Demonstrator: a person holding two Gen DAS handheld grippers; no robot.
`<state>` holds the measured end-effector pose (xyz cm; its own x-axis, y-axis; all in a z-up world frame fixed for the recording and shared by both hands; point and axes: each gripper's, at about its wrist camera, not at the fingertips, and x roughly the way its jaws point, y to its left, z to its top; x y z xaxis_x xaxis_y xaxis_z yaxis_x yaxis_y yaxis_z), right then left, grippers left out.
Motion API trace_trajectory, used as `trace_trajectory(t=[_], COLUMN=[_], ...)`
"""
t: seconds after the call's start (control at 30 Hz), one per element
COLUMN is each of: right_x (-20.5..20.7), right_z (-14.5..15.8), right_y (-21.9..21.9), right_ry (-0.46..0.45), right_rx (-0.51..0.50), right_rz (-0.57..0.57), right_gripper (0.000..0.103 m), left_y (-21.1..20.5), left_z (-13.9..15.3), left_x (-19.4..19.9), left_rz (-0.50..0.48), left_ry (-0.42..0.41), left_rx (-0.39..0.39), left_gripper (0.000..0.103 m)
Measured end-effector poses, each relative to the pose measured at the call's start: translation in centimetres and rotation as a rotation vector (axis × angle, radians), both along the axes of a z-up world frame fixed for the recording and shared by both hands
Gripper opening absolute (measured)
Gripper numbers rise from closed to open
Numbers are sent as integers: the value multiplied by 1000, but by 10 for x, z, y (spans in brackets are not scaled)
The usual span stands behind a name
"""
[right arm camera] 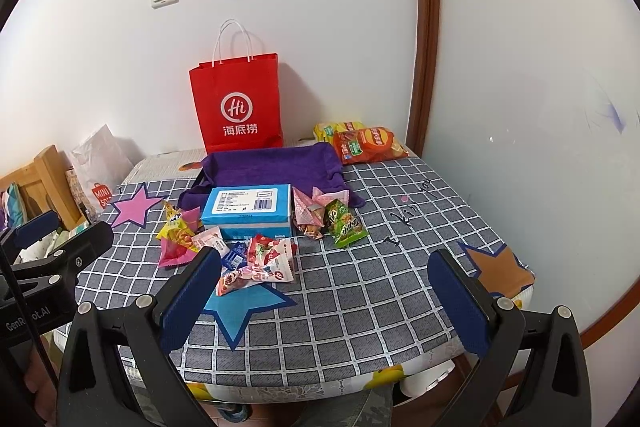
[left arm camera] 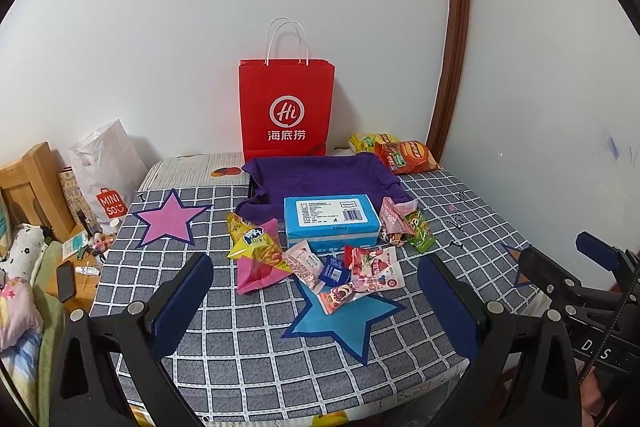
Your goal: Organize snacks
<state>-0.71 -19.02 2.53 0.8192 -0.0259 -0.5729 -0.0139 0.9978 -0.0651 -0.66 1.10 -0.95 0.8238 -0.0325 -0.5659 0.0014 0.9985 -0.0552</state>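
Left wrist view, bright crinkled snack packets (left arm camera: pixel 340 271) scattered beside blue box (left arm camera: pixel 332 223), both hand-held grippers (left arm camera: pixel 316 303) (right arm camera: pixel 324 291) wide, empty.

Bright, even indoor light, soft shadows, strong fisheye bending, dark vignetted corners, slight softness.

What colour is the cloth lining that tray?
Purple cloth, clearest in the left wrist view.
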Motion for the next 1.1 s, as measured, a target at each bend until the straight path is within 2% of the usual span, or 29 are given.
trace_trajectory(t=[1.1], right_x=[-3], right_z=[-3], right_y=[-1], right_ry=[-6], right_rx=[1], right_rz=[3], right_gripper=[102], left_y=[-4], left_z=[0], left_x=[0], left_rz=[-7], left_ry=[-3], left_rx=[11], left_gripper=[102])
